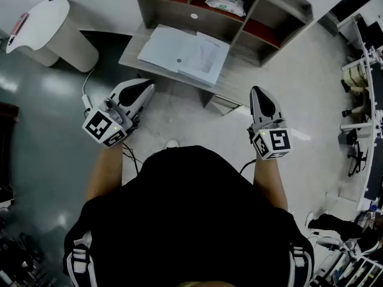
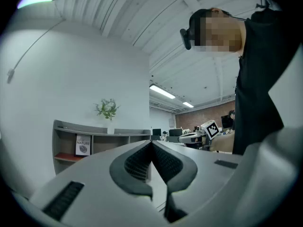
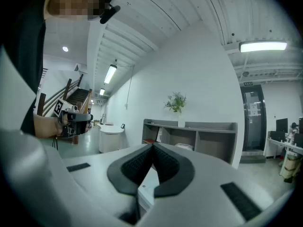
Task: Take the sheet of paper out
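Observation:
White sheets of paper lie in a loose stack on a low grey table in front of me, seen in the head view. My left gripper hangs level short of the table's near left corner, jaws shut with nothing between them. My right gripper hovers level off the table's near right end, also shut and empty. Neither gripper touches the paper. In the right gripper view a white strip of the paper shows below the closed jaws.
A grey shelf unit stands behind the table, holding a pack of wipes and a book. A potted plant sits on top of it. A round white stand is at far left, office desks at right.

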